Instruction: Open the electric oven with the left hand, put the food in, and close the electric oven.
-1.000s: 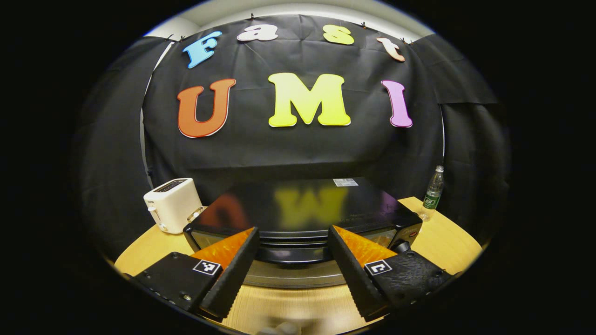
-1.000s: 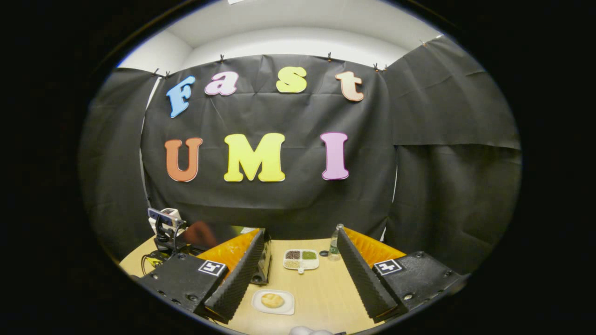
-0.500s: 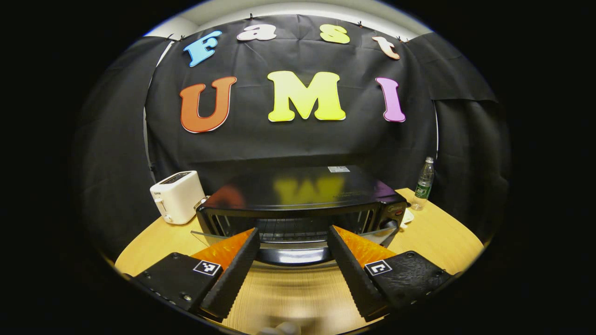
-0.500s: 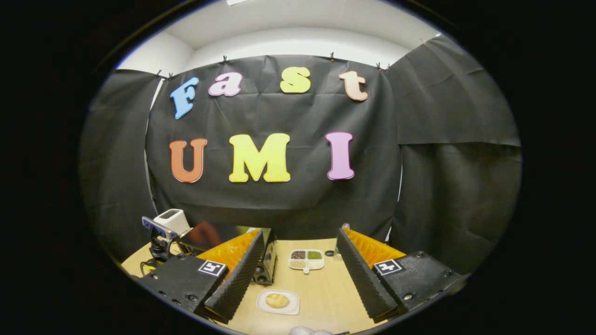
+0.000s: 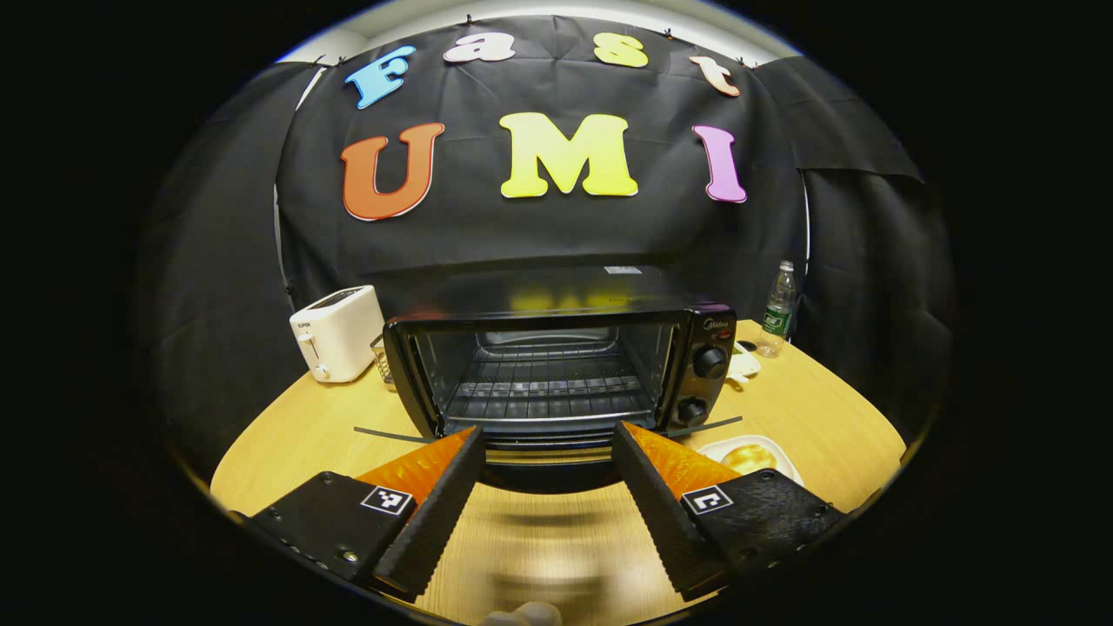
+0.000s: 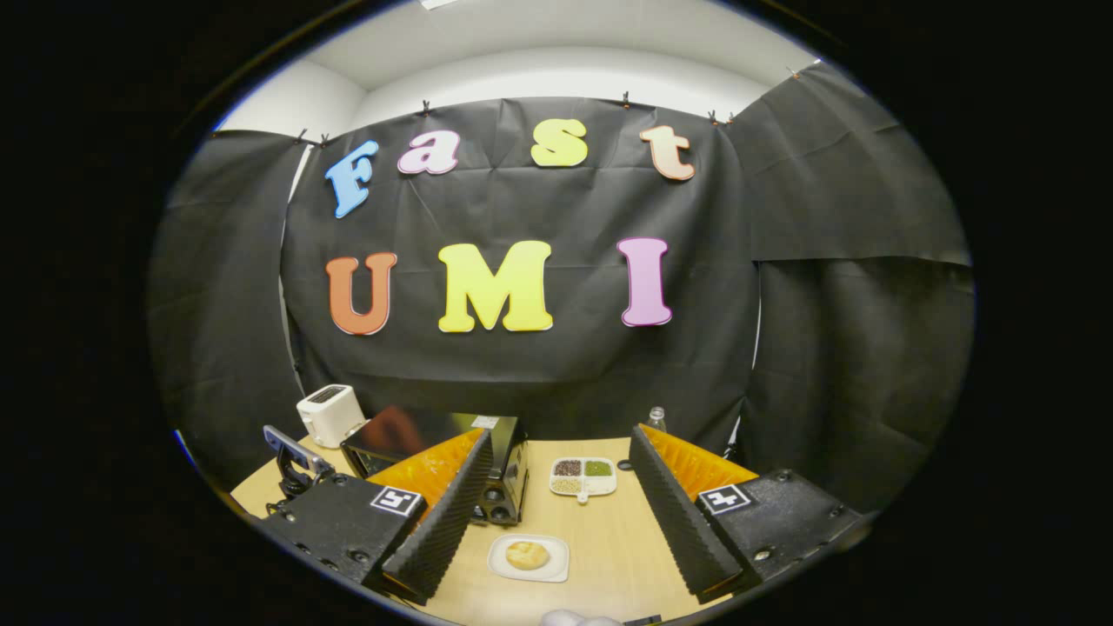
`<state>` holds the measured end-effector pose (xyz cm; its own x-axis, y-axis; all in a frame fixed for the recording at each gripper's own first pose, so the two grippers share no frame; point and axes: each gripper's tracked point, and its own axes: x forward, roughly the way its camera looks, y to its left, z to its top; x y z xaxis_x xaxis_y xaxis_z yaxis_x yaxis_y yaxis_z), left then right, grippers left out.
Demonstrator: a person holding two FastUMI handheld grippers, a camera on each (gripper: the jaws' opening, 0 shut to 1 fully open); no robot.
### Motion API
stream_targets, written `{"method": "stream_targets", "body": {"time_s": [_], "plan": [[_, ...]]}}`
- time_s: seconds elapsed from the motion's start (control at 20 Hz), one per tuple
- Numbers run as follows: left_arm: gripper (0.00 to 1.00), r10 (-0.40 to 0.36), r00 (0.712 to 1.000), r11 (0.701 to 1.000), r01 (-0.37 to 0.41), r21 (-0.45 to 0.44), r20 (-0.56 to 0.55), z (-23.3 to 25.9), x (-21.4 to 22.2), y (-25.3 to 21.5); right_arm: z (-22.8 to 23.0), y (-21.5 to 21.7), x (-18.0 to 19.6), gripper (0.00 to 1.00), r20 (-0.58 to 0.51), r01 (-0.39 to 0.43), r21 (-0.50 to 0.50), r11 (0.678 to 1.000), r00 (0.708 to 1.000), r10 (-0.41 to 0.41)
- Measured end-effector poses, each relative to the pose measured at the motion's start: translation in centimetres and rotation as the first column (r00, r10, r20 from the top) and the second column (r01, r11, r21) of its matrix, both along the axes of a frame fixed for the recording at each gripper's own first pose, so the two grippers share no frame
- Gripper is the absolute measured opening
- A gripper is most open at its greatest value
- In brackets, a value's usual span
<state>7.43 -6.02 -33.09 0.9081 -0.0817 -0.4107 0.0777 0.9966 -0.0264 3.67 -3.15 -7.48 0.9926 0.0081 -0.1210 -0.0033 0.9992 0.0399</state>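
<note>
The black electric oven [image 5: 556, 348] stands mid-table with its glass door [image 5: 696, 426] folded down flat, showing the wire rack inside. My left gripper [image 5: 545, 432] is open at the door's front edge, and the dark door handle [image 5: 539, 474] lies between its fingers. A bread roll on a white plate [image 5: 749, 456] sits on the table right of the door. In the right gripper view, the roll [image 6: 527, 554] lies just ahead of my open right gripper [image 6: 561, 439], which has nothing between its fingers. The oven [image 6: 500, 469] is to its left.
A white toaster [image 5: 337, 332] stands left of the oven, and a water bottle [image 5: 776, 309] at the back right. A divided dish of grains [image 6: 583, 475] sits behind the plate. The round wooden table [image 5: 296, 435] ends close to the front.
The oven door has swung from barely ajar down to flat as my left gripper drew back and down with the handle. The right gripper has shifted only slightly.
</note>
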Motion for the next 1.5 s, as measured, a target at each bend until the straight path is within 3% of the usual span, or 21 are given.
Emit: {"method": "stream_targets", "body": {"time_s": [0.55, 1.0, 1.3, 1.5], "plan": [[0.97, 0.000, 0.993, 1.000, 0.001, 0.010, -0.118, -5.1, -4.1, -0.1, -0.5, 0.0, -0.8, 0.98, -0.007, -0.005, -0.008, 1.000, 1.000, 0.005], [0.96, 0.010, 0.966, 1.000, -0.017, -0.026, -0.260, -10.1, -5.8, 0.0, -1.7, 0.3, -1.0, 1.00, -0.036, -0.014, -0.013, 1.000, 0.999, 0.014], [0.94, 0.000, 0.958, 1.000, -0.005, -0.017, -0.286, -10.6, -6.1, -0.5, -2.9, -0.1, -1.1, 0.99, -0.064, -0.008, -0.006, 1.000, 0.998, 0.007], [0.94, 0.003, 0.969, 1.000, -0.008, -0.021, -0.247, -9.4, -5.7, 0.0, -2.4, -0.4, -1.0, 1.00, -0.051, -0.001, 0.001, 1.000, 0.999, 0.001]]}}
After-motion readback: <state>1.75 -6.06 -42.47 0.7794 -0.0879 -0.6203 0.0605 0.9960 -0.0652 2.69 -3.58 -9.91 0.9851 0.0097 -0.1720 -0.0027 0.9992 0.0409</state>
